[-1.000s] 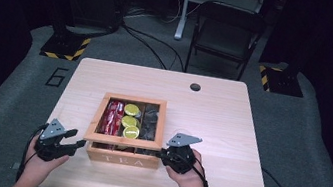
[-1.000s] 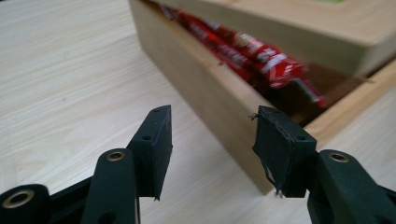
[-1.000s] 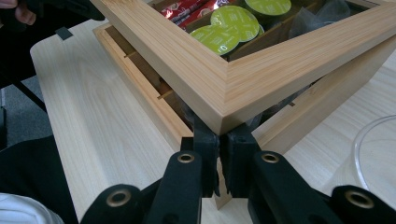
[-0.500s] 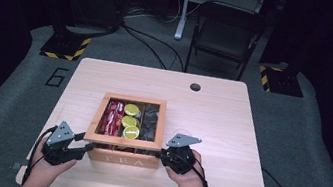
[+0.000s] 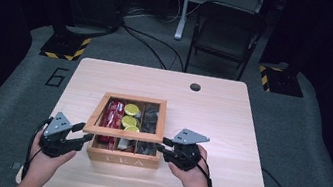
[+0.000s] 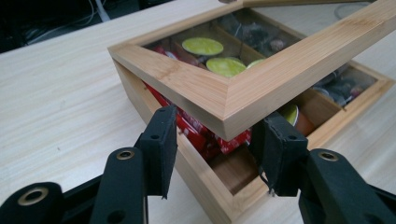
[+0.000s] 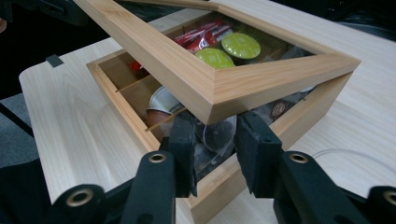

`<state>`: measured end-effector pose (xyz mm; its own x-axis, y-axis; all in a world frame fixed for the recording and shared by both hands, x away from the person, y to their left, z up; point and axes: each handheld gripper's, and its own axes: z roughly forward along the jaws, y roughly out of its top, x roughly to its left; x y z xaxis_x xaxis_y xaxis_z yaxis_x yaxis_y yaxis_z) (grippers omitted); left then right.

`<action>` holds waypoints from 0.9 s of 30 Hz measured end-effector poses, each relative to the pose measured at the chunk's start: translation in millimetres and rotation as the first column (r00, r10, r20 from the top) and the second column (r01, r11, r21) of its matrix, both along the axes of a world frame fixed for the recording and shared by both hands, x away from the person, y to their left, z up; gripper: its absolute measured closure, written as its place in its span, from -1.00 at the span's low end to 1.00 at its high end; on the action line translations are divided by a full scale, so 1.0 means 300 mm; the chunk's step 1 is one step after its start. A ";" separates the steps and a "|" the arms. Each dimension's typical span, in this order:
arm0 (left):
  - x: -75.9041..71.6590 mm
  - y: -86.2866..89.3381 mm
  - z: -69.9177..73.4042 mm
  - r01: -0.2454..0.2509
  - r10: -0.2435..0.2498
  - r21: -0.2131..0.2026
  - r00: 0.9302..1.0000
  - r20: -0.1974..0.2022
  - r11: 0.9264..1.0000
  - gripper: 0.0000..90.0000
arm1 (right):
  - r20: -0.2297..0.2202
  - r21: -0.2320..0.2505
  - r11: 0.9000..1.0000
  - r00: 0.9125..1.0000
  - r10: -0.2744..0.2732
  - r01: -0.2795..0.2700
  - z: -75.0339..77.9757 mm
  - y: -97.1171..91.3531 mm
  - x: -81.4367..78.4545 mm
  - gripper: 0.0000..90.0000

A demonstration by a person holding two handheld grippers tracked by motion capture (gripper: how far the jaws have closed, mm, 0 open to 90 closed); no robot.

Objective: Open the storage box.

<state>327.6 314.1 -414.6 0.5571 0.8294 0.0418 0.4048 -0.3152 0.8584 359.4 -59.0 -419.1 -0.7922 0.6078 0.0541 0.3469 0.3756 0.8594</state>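
With both claws part-open under the front corners of the tea box's (image 5: 124, 157) glazed lid (image 6: 261, 88), the left claw (image 6: 212, 149) and right claw (image 7: 215, 149) gripping nothing, the lid-raising step was under way, and the next move probably called for an even upward swing about the rear edge.

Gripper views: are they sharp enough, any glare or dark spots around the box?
Left gripper view: glazed lid of the wooden tea box sharp, soft sheen on its glass; right gripper view: black fingers slightly soft, box interior shadowed; high view: pale wooden table evenly lit, surroundings dark.
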 end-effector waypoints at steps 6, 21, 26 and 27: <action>0.025 -0.003 0.060 0.014 -0.015 0.012 1.000 0.026 1.000 0.14 | 0.047 -0.011 1.000 0.999 -0.015 0.016 0.045 0.008 0.010 0.44; 0.091 0.010 0.150 0.009 -0.007 -0.039 0.999 0.050 0.999 0.20 | 0.144 -0.024 0.997 0.987 -0.071 0.075 0.163 0.025 0.064 0.36; 0.126 0.014 0.157 0.004 -0.002 -0.051 0.999 0.041 0.999 0.19 | 0.146 -0.024 0.997 0.986 -0.074 0.079 0.201 0.027 0.096 0.39; 0.133 0.013 0.153 0.001 0.000 -0.043 1.000 0.031 0.999 0.18 | 0.146 -0.021 0.997 0.987 -0.072 0.076 0.207 0.026 0.102 0.39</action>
